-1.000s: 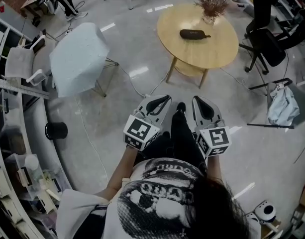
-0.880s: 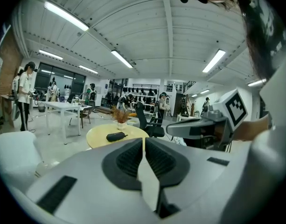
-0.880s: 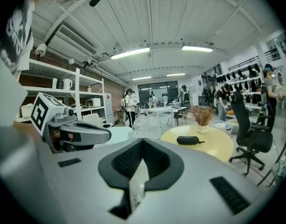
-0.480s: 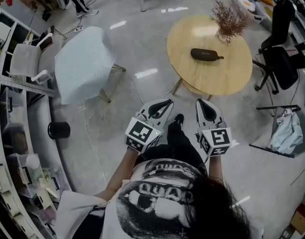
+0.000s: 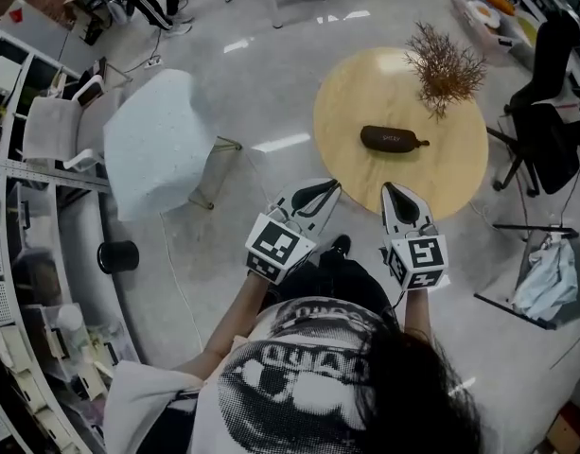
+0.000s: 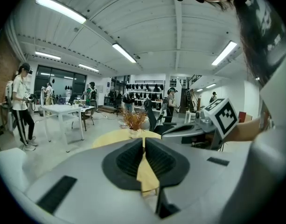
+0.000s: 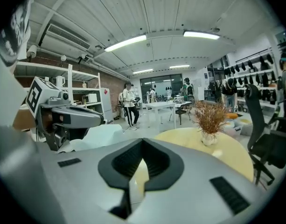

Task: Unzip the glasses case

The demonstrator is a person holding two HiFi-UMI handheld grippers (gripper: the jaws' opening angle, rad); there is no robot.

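The dark glasses case lies on the round wooden bench, near its middle. Its long side runs across the head view and a thin tail sticks out at its right end. It is too small to read the zip. Nothing touches it. Behind it, toward the far right of the top, stands a bunch of dried twigs in a small pale vase, apart from the case.

Both claws are held out level in front of the person. Their tips point at the near rim of the bench, well apart from the case. The left claw has its two jaws brought together at the tips, with only a narrow wedge behind them through which the yellow top shows, and nothing is gripped. The right claw is the same: jaws pressed closed and empty. The two sit side by side, a dark shoe on the grey floor between them.

To the left of the bench is a chair under a pale cover, and nearer the person a black cylinder stands on the floor. White shelving curves along the left edge. A black office chair stands right of the bench. In the left gripper view a person stands beside a white table far off.
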